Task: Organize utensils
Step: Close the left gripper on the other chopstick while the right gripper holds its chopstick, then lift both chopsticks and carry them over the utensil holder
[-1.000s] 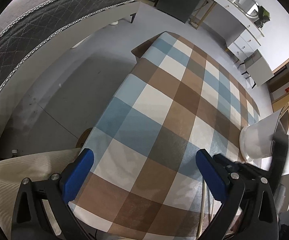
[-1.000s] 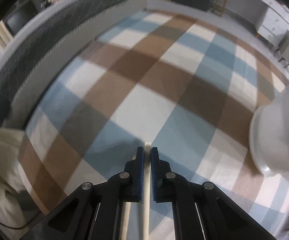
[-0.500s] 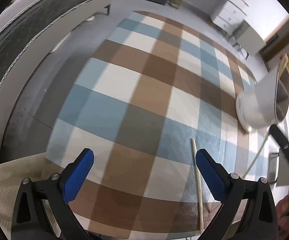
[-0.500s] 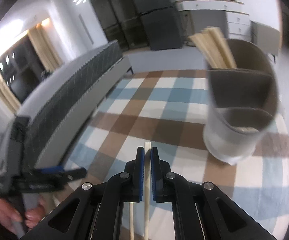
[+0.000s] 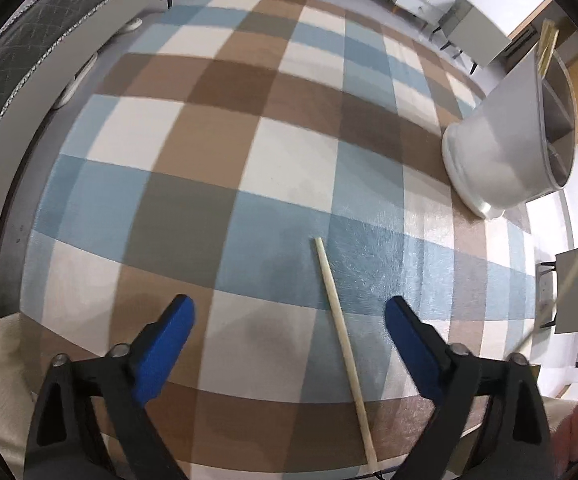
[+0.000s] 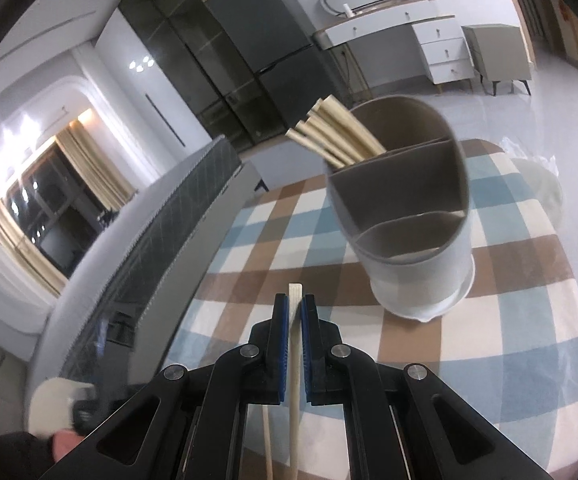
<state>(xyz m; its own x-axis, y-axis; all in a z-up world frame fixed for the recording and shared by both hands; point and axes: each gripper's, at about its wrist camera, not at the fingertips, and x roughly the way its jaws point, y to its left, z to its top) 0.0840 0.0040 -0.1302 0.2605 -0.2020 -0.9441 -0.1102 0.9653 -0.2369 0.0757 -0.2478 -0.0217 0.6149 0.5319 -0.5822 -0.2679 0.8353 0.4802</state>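
though clamped, pale slim chopstick (image 6: 295,344)

Pale chopstick (image 5: 343,332) flat on checked cloth; divided holder (image 6: 409,216) upright.

My right gripper (image 6: 295,312), clamped on one chopstick (image 6: 294,376), has lifted off the checked tablecloth (image 6: 489,344) and now faces the divided utensil holder (image 6: 417,256), which was at the frame edge a second ago. My left gripper (image 5: 289,344) has swung across the table; a second chopstick (image 5: 343,332) has come between its jaws, which have just been closing without touching it
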